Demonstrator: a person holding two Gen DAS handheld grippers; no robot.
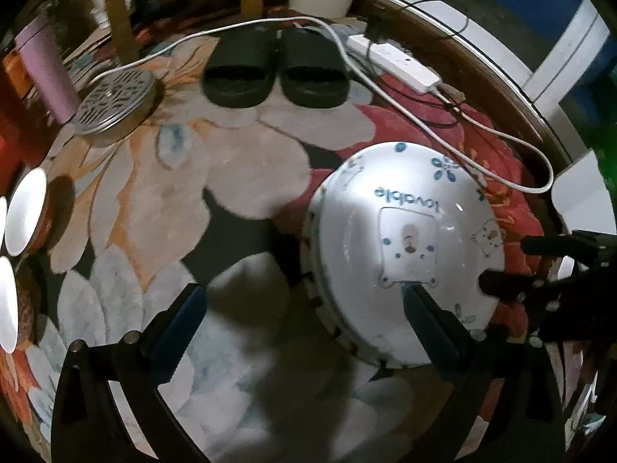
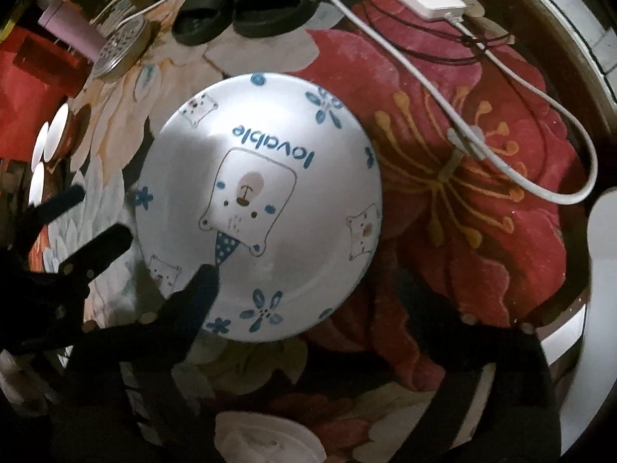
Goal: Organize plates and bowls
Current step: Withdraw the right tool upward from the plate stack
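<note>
Plate [image 2: 258, 208] lies flat, "lovable" lettering upside down

Dim room, floral rug [image 1: 239, 177] in red, cream and grey covering floor. Black slippers [image 1: 275, 71] far centre, white power strip [image 1: 393, 59] with cable far right, wooden chair legs [image 1: 119, 11] far left.

Both wrist views look down, close, sharing plate [image 1: 405, 239] [image 2: 262, 208]

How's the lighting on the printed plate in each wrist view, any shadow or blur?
Left wrist view: dim room, plate brightly lit with its printed face washed out, edges slightly blurred. Right wrist view: plate print sharp, a grey shadow falls over its upper left, rug dark towards the bottom.
</note>
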